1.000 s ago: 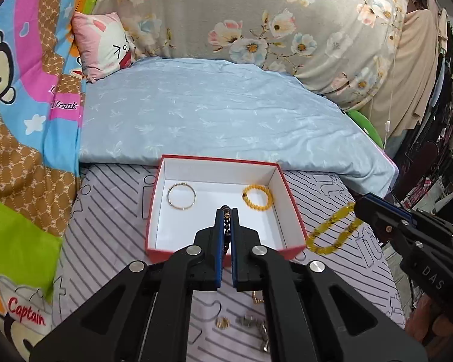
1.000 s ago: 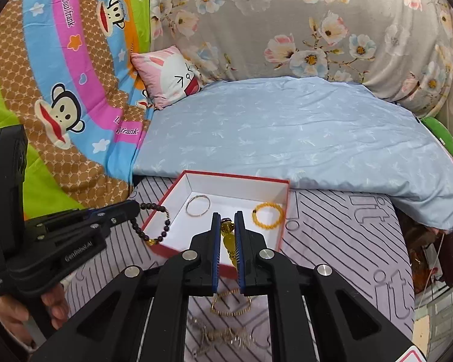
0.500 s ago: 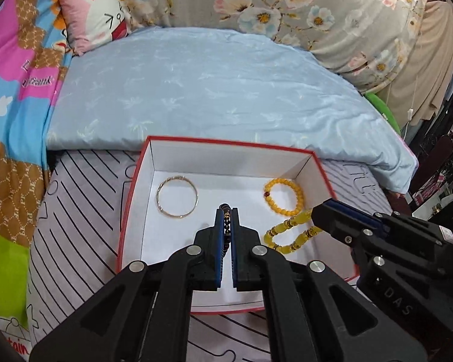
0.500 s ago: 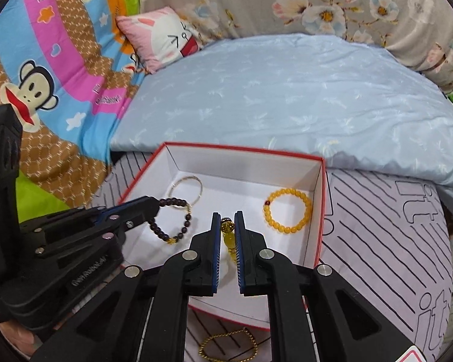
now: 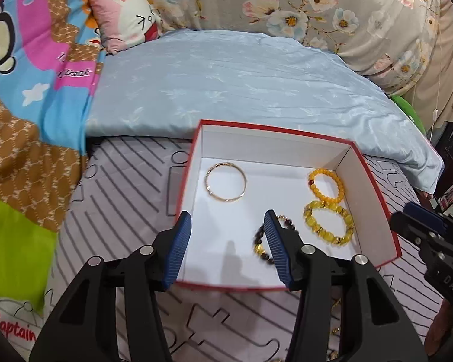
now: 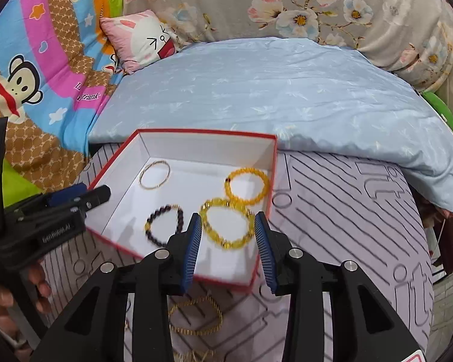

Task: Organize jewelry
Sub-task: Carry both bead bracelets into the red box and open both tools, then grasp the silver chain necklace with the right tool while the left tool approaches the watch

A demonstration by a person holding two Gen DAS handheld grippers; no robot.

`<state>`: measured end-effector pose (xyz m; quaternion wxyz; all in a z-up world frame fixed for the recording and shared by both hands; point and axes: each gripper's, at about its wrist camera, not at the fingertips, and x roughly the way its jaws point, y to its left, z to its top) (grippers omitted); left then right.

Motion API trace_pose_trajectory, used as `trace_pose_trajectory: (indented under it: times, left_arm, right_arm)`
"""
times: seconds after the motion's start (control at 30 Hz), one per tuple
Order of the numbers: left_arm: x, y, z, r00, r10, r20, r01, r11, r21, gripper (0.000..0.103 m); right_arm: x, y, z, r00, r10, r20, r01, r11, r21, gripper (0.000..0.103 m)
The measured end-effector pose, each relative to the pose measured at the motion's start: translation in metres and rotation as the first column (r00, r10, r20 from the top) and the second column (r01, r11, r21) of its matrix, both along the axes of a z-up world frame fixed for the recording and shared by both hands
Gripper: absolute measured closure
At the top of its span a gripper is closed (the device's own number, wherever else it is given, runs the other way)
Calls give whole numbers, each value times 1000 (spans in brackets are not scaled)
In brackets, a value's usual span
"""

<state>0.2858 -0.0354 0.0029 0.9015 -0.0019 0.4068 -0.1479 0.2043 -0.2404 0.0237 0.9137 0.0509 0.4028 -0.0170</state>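
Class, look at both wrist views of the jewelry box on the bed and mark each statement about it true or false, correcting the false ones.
1. Four bracelets lie inside the red box. True: a thin gold bangle, an orange bead bracelet, a yellow bead bracelet and a dark bead bracelet.
2. The right gripper is clamped on the yellow bead bracelet. False: its jaws stand apart and the bracelet lies loose on the box floor.
3. The left gripper is open. True.
4. The box is divided into compartments. False: it has one open white floor.
5. A gold chain lies outside the box on the striped sheet. True.
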Motion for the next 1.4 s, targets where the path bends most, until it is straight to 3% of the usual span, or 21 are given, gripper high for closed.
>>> trace_pose_trajectory:
  times: [0.37, 0.57, 1.0, 1.4]
  left_arm:
    - [-65, 27, -5, 999, 31, -10, -31, 999, 23, 55]
    - [-95, 27, -20, 998, 15, -55, -14, 1000, 19, 55]
    - [-119, 24, -54, 991, -1, -133, 4, 1000, 21, 55]
    - [-124, 21, -64, 987, -9, -163, 13, 1000, 23, 55]
  right_arm:
    - [-75, 13, -3, 1000, -23, -18, 24, 1000, 17, 67]
    - [-98, 14, -22, 998, -33, -62, 35, 999, 38, 67]
    - [-75, 18, -57, 993, -21, -118, 29, 998, 61, 77]
    - [-37, 16, -76, 989, -25, -146, 32, 999, 44, 78]
